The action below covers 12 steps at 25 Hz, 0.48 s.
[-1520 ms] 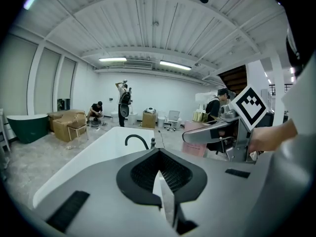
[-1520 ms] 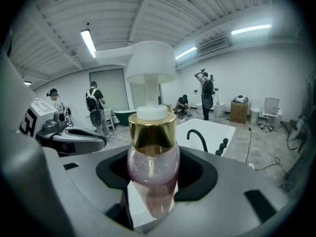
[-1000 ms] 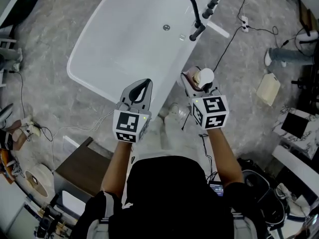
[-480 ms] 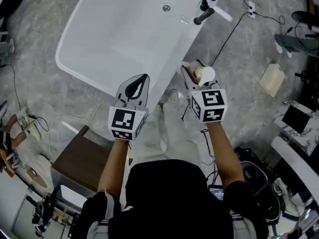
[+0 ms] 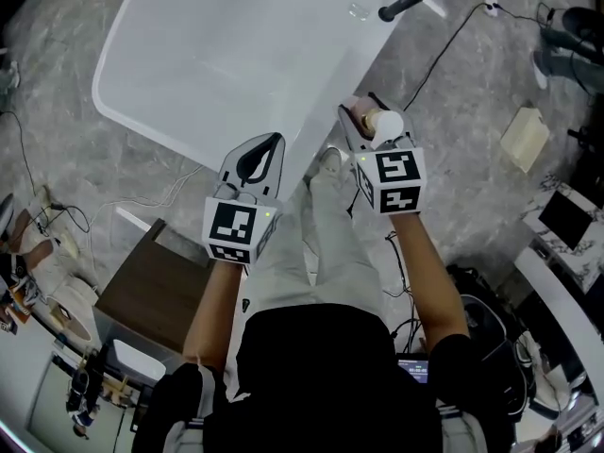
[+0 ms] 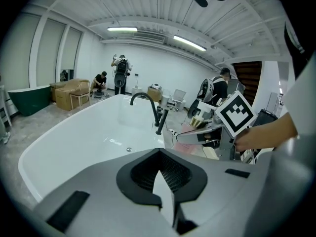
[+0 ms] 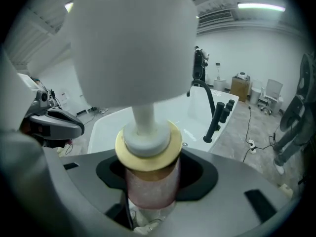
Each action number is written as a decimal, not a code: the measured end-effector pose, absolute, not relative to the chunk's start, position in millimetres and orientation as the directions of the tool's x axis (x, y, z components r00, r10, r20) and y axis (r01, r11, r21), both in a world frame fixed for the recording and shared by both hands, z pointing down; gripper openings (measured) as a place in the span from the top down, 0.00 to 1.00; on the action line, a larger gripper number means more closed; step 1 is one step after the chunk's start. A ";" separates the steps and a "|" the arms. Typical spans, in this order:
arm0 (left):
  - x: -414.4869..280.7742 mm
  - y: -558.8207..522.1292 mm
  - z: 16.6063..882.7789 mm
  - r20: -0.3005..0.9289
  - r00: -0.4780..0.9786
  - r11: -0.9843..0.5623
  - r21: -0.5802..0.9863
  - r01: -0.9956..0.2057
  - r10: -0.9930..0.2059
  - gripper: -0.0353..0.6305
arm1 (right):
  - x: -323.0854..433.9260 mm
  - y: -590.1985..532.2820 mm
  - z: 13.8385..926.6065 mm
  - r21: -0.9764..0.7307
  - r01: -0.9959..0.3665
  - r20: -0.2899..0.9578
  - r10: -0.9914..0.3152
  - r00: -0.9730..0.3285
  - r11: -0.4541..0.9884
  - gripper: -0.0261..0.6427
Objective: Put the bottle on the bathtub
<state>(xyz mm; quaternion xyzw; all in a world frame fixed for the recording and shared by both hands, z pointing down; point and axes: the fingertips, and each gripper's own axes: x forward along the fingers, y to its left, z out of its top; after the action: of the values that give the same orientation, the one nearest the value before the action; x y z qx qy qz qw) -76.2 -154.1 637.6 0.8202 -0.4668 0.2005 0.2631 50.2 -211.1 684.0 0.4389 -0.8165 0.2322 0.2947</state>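
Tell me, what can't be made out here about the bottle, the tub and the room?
Bottle: lower part hidden inside the right gripper, right gripper view.
Faucet: spout cut off by the top edge, head view.
People by the far wall: too small to describe, left gripper view.

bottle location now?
Head view, right of centre: the pump bottle is clamped in the right gripper, just beside the bathtub rim, not on it.
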 end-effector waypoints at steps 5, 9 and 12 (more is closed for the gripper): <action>-82.1 -151.2 653.9 0.594 0.466 -0.403 0.246 -0.881 -0.656 0.93 | 40.4 -215.1 700.8 -0.112 -0.839 0.692 -0.564 -0.450 0.532 0.61; -82.6 -150.6 660.8 0.590 0.467 -0.392 0.260 -0.882 -0.658 0.93 | 35.0 -218.5 712.0 -0.098 -0.832 0.696 -0.561 -0.449 0.546 0.61; -84.6 -150.4 663.2 0.598 0.463 -0.389 0.259 -0.884 -0.654 0.93 | 31.3 -219.9 718.8 -0.093 -0.829 0.699 -0.557 -0.449 0.551 0.61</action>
<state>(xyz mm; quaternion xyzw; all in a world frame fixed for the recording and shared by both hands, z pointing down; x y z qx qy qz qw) -84.6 -150.4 663.2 0.8078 -0.4758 0.2048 0.2811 31.3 -219.9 718.8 0.4209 -0.8230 0.2171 0.3137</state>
